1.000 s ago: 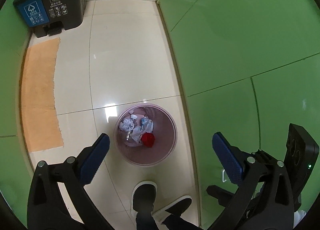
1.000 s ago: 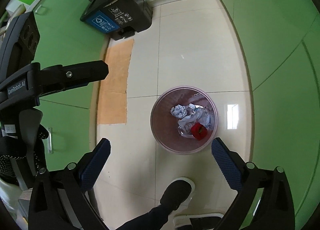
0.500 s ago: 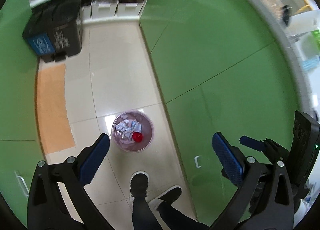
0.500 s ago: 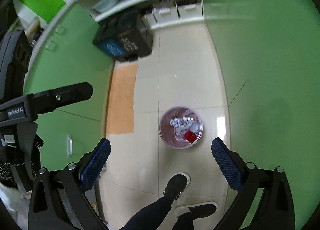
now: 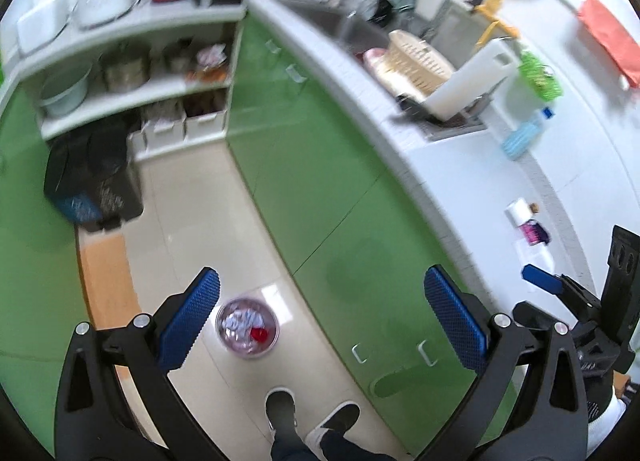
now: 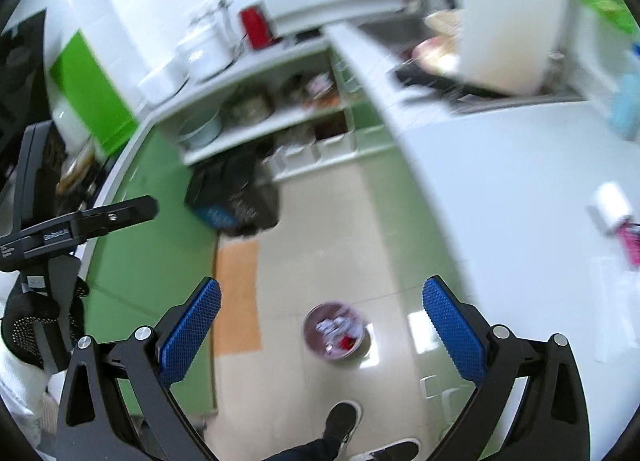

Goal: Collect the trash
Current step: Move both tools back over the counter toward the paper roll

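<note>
A small pink trash bin [image 5: 246,329] stands on the tiled floor far below, holding crumpled white paper and a red piece; it also shows in the right wrist view [image 6: 334,335]. On the white counter at right lie a white roll and a pink-labelled wrapper [image 5: 528,225], seen again in the right wrist view [image 6: 618,221]. My left gripper [image 5: 320,317] is open and empty, high above the floor. My right gripper [image 6: 320,319] is open and empty, also high up.
Green cabinets [image 5: 320,197] run under the counter. A sink area with a white cutting board [image 5: 468,77] and basket is further back. A black pedal bin [image 5: 96,177] and an orange mat [image 5: 106,277] are at left. The person's shoes [image 5: 308,417] are below.
Both grippers have risen well away from the trash bin, which now looks much smaller. The counter top and shelves have come into view. Both grippers stay open.
</note>
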Tool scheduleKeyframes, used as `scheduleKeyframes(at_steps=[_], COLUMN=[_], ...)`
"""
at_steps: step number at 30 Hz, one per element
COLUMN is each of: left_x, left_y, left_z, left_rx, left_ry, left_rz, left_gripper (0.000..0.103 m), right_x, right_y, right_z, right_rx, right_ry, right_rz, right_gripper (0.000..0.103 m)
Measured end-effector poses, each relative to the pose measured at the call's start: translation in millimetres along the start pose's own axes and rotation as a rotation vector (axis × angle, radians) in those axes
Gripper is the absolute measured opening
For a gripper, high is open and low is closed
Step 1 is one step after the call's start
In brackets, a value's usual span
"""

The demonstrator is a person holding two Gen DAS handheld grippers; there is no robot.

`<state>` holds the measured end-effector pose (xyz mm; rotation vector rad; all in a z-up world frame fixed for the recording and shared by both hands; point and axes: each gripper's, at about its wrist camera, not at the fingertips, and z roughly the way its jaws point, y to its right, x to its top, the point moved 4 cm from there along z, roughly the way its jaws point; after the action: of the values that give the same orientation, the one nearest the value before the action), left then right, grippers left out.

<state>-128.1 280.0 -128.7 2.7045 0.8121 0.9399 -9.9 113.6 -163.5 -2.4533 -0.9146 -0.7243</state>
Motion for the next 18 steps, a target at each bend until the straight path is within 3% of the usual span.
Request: scheduleKeyframes(at_steps=[9, 18], left_x=[33, 40], left_y=[89, 190], left_z=[-5, 24], left_rx=[-0.131, -0.235], left_ry=[0.029, -0.014], left_rz=[0.166, 0.322], left_gripper=[0.1, 0.1], right_x=[-14, -45], right_y=[90, 169], right_z=[-104, -156], right_rx=[-0.206, -0.333], right_ry=[0.155, 0.201], right_rz=[0.198, 0.338], right_gripper=[0.097, 0.097])
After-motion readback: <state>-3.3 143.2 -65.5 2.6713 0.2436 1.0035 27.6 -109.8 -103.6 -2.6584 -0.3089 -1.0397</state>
